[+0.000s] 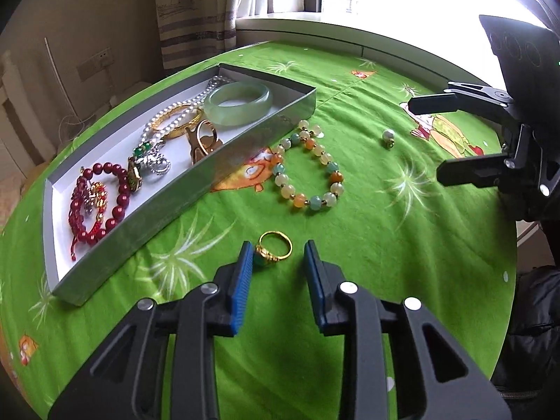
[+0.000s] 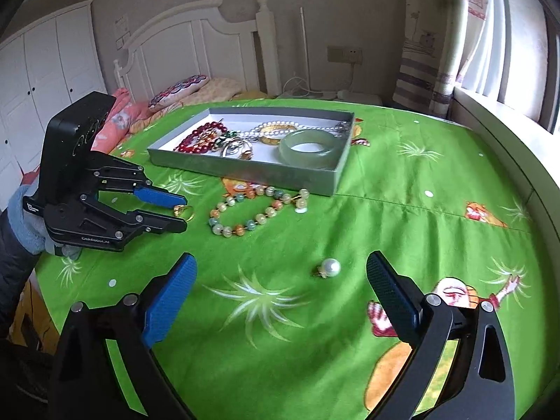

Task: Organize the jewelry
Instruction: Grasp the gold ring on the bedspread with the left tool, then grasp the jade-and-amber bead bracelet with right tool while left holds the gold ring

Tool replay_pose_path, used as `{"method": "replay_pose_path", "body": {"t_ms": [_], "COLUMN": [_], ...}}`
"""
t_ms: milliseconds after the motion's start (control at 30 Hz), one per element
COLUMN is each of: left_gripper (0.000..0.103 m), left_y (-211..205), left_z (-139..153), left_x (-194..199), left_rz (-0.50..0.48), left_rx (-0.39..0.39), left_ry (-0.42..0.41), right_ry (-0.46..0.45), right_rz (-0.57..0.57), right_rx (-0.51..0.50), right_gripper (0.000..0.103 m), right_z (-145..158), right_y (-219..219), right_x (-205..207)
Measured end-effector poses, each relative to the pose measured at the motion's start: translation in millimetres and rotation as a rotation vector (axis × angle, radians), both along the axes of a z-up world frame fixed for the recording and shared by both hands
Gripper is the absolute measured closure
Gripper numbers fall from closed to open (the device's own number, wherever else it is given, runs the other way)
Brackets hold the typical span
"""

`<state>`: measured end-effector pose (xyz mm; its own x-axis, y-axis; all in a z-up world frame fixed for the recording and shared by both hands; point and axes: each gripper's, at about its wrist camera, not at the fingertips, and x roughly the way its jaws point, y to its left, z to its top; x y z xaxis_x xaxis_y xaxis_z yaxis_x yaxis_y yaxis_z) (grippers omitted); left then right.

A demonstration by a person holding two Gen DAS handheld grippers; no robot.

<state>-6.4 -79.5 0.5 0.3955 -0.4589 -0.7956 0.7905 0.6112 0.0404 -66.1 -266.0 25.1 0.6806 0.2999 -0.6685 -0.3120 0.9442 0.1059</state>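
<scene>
Lying at far left on the green-clothed worktop (image 1: 367,245), the grey tray (image 1: 182,206) holds jewelry; the left tool (image 1: 278,250) straddles the gold ring (image 1: 274,246), jaws apart, unclamped. Rightward lie the beaded bracelet (image 1: 308,171) and pearl pendant (image 1: 387,137); the right tool (image 1: 425,140) gapes empty.

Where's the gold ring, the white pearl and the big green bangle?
gold ring (image 1: 275,247): left wrist view, on its band, between the open fingers.
white pearl (image 2: 331,266): right wrist view, on the round bead.
green bangle (image 1: 238,102): left wrist view, on its near rim, inside the box.
</scene>
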Motion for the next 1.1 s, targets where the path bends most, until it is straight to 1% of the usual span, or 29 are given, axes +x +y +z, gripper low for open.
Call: {"method": "replay_pose_path", "body": {"t_ms": [67,133,167,200,233,267,367,400,500,600,800,900,933,967,1000,1067,1100], "left_gripper": [0.073,0.072,0.070,0.064,0.062,0.062,0.062,0.063,0.082,0.082,0.082,0.082,0.082,0.082,0.082,0.082,0.082], "left_y": [3.0,3.1,2.6,1.3,0.2,-1.1,-6.6,-8.9,-13.5,-15.9,-4.8,4.8,8.1,11.1,14.0,18.5,21.2], "left_z": [0.5,0.6,0.8,0.8,0.7,0.7,0.2,0.0,-0.1,0.2,2.0,4.3,5.3,6.2,7.0,8.3,9.0], "left_x": [-4.1,-4.8,-4.8,-4.1,-3.6,-2.4,-0.6,-0.9,-3.8,-10.5,-18.7,-22.0,-23.1,-24.2,-25.4,-27.1,-28.1], "left_rz": [0.035,0.052,0.056,0.059,0.060,0.058,0.049,0.044,0.041,0.065,0.125,0.146,0.153,0.159,0.166,0.178,0.184], "left_rx": [-0.005,-0.010,-0.008,-0.006,-0.002,-0.002,-0.002,0.001,0.001,0.030,0.058,0.062,0.063,0.064,0.067,0.074,0.073], "left_ry": [-0.009,-0.014,-0.015,-0.017,-0.020,-0.020,-0.017,-0.020,-0.019,-0.057,-0.079,-0.089,-0.093,-0.098,-0.104,-0.117,-0.119], "right_ry": [0.021,0.064,0.088,0.111,0.134,0.151,0.165,0.167,0.184,0.200,0.195,0.190,0.186,0.179,0.169,0.158,0.154], "right_rz": [0.034,0.050,0.052,0.048,0.037,0.020,-0.006,-0.010,-0.028,-0.042,-0.046,-0.041,-0.034,-0.021,-0.010,0.012,0.017], "right_rx": [-0.033,-0.072,-0.086,-0.098,-0.108,-0.107,-0.057,-0.043,-0.046,-0.076,-0.158,-0.159,-0.155,-0.150,-0.149,-0.144,-0.146], "right_gripper": [0.008,0.009,0.011,0.014,0.016,0.016,0.016,0.016,0.016,0.018,0.018,0.018,0.023,0.034,0.041,0.076,0.080], "right_z": [-2.3,-7.7,-11.1,-13.8,-16.0,-17.5,-15.9,-15.9,-18.6,-24.1,-29.3,-29.5,-29.0,-28.3,-26.9,-24.0,-22.8], "right_y": [17.8,34.5,41.2,46.9,50.3,52.0,48.8,46.5,44.2,48.3,65.9,71.0,71.6,72.4,73.2,74.0,74.5], "right_x": [9.5,25.2,33.3,42.1,50.1,57.1,65.7,66.4,69.2,74.5,86.0,89.9,89.6,88.2,86.3,81.7,79.0]}}
